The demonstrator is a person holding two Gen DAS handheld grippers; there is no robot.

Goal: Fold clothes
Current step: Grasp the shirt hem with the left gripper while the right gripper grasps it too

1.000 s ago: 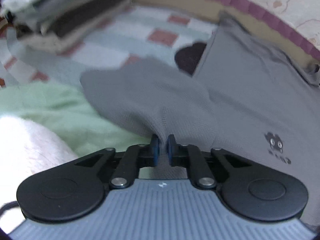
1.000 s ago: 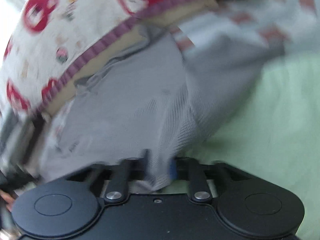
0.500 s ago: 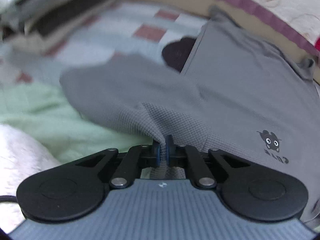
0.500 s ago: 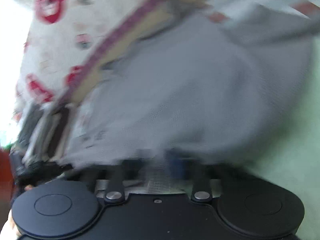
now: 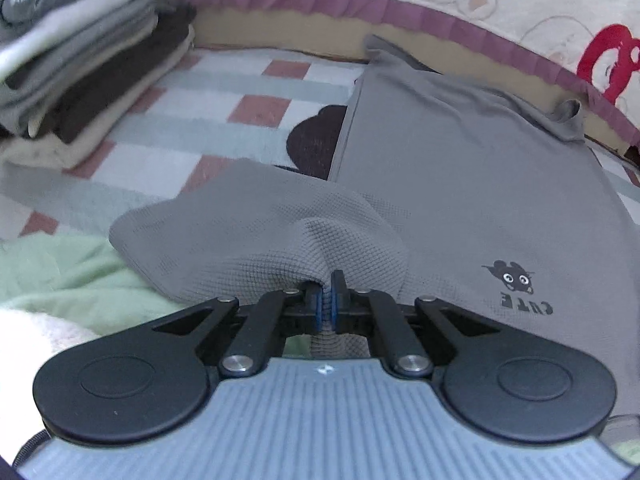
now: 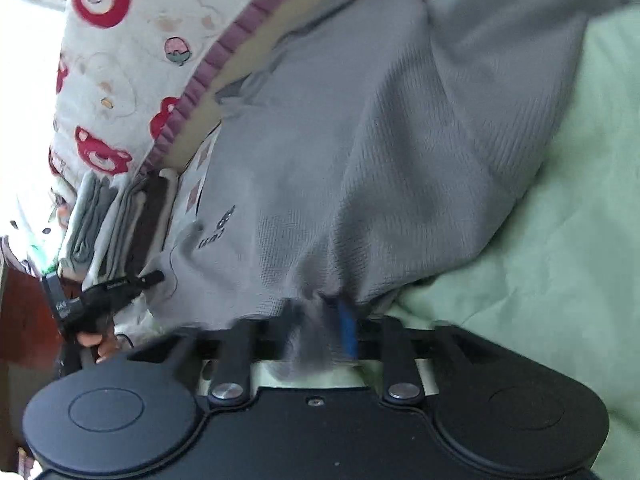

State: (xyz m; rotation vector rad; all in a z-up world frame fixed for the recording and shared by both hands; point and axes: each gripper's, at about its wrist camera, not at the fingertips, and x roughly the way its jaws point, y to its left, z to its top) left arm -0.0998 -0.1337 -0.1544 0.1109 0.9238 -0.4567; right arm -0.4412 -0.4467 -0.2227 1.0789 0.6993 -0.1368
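Your left gripper (image 5: 327, 300) is pinched tight on the grey shirt (image 5: 460, 184) at frame centre, but your right gripper (image 6: 320, 328) has just been opening with cloth still bunched between, looks loose through the blur, so that corner may drop and skew the fold.

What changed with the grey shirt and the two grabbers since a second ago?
The left gripper closed the last bit and now pinches a fold of the grey shirt. The right gripper has just been opening, with shirt cloth still bunched between its jaws; its view swung, so more shirt shows. The shirt's body, the folded stack and the green blanket stayed put.
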